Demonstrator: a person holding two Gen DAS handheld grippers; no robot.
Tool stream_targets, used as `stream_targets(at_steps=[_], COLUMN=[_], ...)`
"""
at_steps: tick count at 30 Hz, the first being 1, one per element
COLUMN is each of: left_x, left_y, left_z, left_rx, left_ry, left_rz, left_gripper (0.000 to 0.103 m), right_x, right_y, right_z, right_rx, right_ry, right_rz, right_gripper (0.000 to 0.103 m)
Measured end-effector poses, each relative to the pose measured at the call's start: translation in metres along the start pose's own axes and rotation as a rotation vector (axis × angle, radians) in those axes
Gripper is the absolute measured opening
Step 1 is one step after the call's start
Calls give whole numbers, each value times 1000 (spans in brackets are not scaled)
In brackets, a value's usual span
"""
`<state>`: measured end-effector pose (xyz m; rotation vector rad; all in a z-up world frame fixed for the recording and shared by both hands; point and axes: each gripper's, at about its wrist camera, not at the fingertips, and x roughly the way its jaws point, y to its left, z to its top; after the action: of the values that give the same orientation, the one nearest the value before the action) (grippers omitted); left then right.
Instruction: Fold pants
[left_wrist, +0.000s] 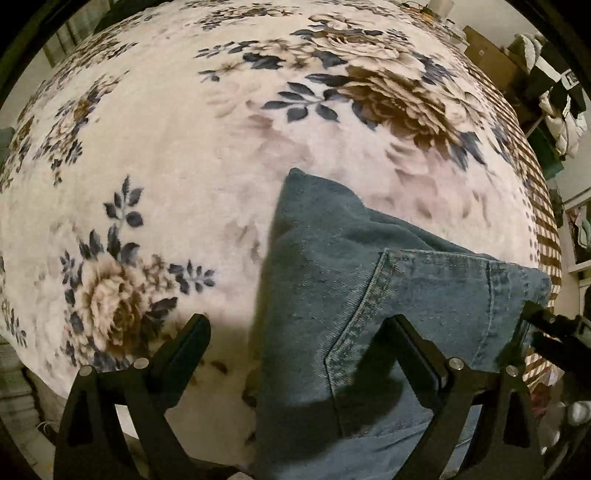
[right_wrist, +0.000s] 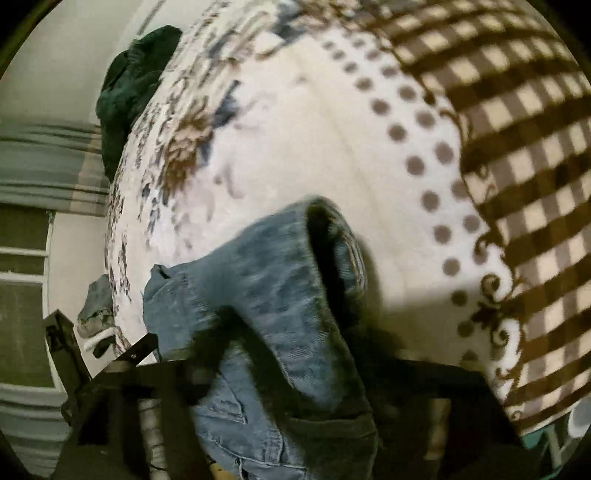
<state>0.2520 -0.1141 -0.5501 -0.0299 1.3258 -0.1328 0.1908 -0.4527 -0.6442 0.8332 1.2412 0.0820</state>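
The left gripper (left_wrist: 295, 332) hangs wide open over the jeans (left_wrist: 369, 295), holding nothing. Whether the right gripper (right_wrist: 295, 373) grips them I cannot tell — too blurred. Pinch both waistband corners evenly — then fold flat on the blanket (left_wrist: 184, 147).

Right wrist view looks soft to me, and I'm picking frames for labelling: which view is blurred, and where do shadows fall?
Right wrist view: motion-smeared throughout, jeans and blanket streaked, right tool a dark blur at the bottom. Left wrist view: much sharper, pocket stitching on the jeans readable, left tool casting a dark shadow on denim; fisheye bulges the blanket in both.
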Motion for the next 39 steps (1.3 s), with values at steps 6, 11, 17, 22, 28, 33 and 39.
stream_targets(at_steps=[6, 11, 17, 22, 28, 33, 39], left_x=[-1, -10, 0, 42, 42, 13, 29], left_y=[-1, -1, 3, 4, 10, 24, 16], left_z=[4, 11, 31, 50, 51, 22, -21], left_rx=[-10, -26, -70, -75, -80, -132, -126], left_ry=[13, 9, 0, 58, 88, 88, 164], left_rz=[-25, -70, -100, -106, -167, -238, -246], left_gripper=[97, 97, 97, 103, 103, 103, 103], right_x=[-26, -63, -93, -70, -55, -98, -88], right_y=[14, 19, -29, -63, -92, -107, -119], right_z=[-8, -12, -4, 2, 11, -25, -105], right_rx=[-44, -52, 60, 103, 199, 366, 633], right_ry=[-62, -141, -186, -132, -44, -75, -17], right_rz=[-111, -155, -258, -288, -287, -171, 4], right_gripper=[15, 13, 13, 14, 50, 66, 66])
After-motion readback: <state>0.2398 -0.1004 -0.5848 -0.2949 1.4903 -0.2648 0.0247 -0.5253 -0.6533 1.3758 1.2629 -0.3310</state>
